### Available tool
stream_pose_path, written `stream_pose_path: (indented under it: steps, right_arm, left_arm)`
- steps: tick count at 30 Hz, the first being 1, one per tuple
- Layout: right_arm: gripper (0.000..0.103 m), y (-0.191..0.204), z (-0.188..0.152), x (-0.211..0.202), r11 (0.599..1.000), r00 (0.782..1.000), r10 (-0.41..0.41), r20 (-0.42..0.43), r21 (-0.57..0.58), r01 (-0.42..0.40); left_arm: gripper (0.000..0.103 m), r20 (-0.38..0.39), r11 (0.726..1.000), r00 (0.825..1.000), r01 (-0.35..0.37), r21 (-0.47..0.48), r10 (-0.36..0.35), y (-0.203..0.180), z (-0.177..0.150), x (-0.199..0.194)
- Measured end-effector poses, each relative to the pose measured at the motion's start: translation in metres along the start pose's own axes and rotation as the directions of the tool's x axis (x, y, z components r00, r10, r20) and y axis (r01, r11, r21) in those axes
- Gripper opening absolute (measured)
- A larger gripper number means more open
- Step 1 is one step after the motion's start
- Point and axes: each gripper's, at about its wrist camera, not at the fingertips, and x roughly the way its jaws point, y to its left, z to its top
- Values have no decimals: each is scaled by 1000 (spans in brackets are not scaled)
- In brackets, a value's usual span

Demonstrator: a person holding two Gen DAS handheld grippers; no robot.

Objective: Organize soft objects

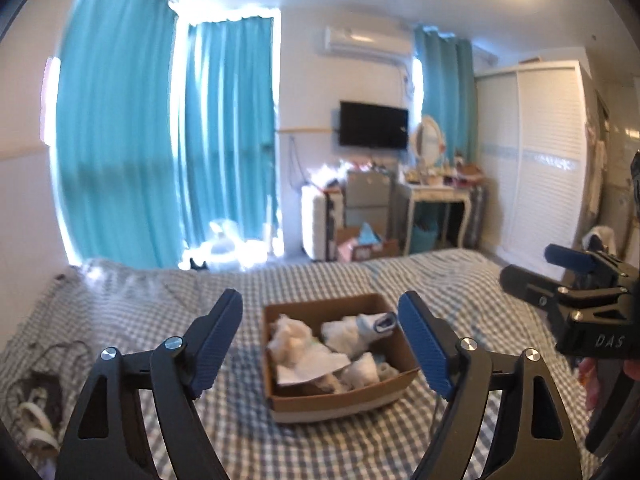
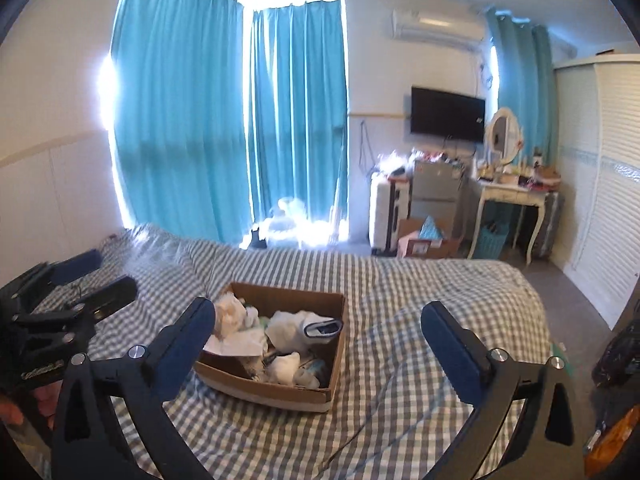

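A brown cardboard box (image 1: 280,396) sits on the checked bed, holding several white and pale soft items (image 1: 344,332), among them a rolled sock with a blue edge (image 1: 382,324). My left gripper (image 1: 320,344) is open and empty, held above the bed with the box between its fingers in view. The box also shows in the right wrist view (image 2: 280,394), with the soft items (image 2: 288,328) inside. My right gripper (image 2: 320,340) is open and empty, just right of the box. The right gripper shows at the left view's right edge (image 1: 560,280), and the left gripper at the right view's left edge (image 2: 80,284).
The grey-and-white checked bedspread (image 1: 160,320) covers the bed. A black cable and charger (image 1: 44,380) lie at the bed's left. A thin cable (image 2: 384,400) runs across the bed right of the box. Beyond the bed stand teal curtains, a dresser (image 1: 436,196) and a wardrobe (image 1: 532,152).
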Motion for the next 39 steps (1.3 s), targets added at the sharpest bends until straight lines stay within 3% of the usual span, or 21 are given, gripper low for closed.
stream_pose_path:
  steps: [4, 9, 11, 19, 39]
  right_arm:
    - [103, 5, -16, -13, 1000, 1000, 6, 26, 23, -7]
    - [103, 11, -51, -9, 1000, 999, -21, 50, 25, 19]
    - [103, 10, -59, -2, 998, 997, -61, 56, 34, 59]
    - [103, 9, -73, 16, 997, 998, -60, 15, 43, 60]
    - [103, 6, -76, 17, 997, 999, -38, -1, 70, 38]
  left_arm:
    - [82, 28, 998, 998, -55, -3, 55, 8, -15, -16]
    - [82, 36, 989, 994, -100, -107, 105, 25, -41, -8]
    - [82, 15, 988, 992, -125, -92, 127, 27, -51, 3]
    - [82, -37, 984, 984, -176, -31, 175, 24, -74, 20]
    - [82, -62, 987, 986, -155, -33, 153, 22, -78, 19]
